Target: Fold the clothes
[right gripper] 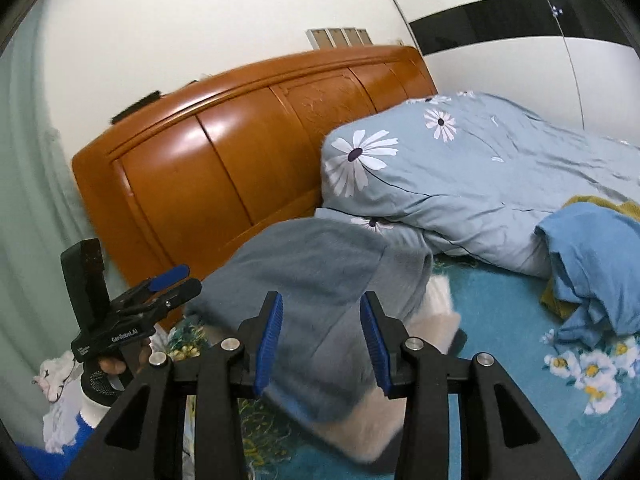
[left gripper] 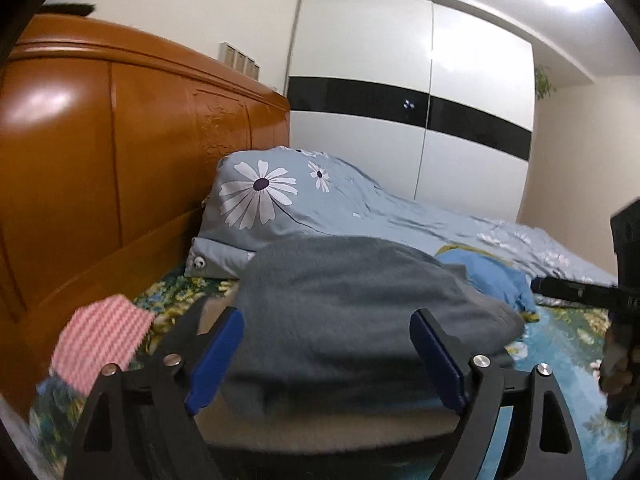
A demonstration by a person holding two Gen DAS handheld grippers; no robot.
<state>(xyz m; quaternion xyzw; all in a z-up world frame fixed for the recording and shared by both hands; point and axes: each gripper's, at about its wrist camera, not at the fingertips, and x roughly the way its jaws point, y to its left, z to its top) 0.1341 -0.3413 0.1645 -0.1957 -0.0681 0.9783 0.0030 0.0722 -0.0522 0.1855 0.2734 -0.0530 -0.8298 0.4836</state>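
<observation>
A grey fleece-lined garment (left gripper: pixel 344 312) lies bunched on the bed, its cream lining (right gripper: pixel 360 424) showing at the near edge in the right wrist view, where its grey side (right gripper: pixel 316 280) faces up. My left gripper (left gripper: pixel 326 356) is open, its blue pads either side of the grey cloth, not closed on it. My right gripper (right gripper: pixel 322 340) is open with the cloth between its pads. The left gripper also shows at the left of the right wrist view (right gripper: pixel 160 288). The right gripper shows at the right edge of the left wrist view (left gripper: pixel 580 292).
A wooden headboard (left gripper: pixel 140 152) stands on the left. A daisy-print quilt (left gripper: pixel 320 200) is heaped behind the garment. A blue garment (right gripper: pixel 592 264) over a yellow one lies to the right. A pink-and-white cloth (left gripper: pixel 100 344) lies at left. The floral bedsheet (right gripper: pixel 520 320) lies underneath.
</observation>
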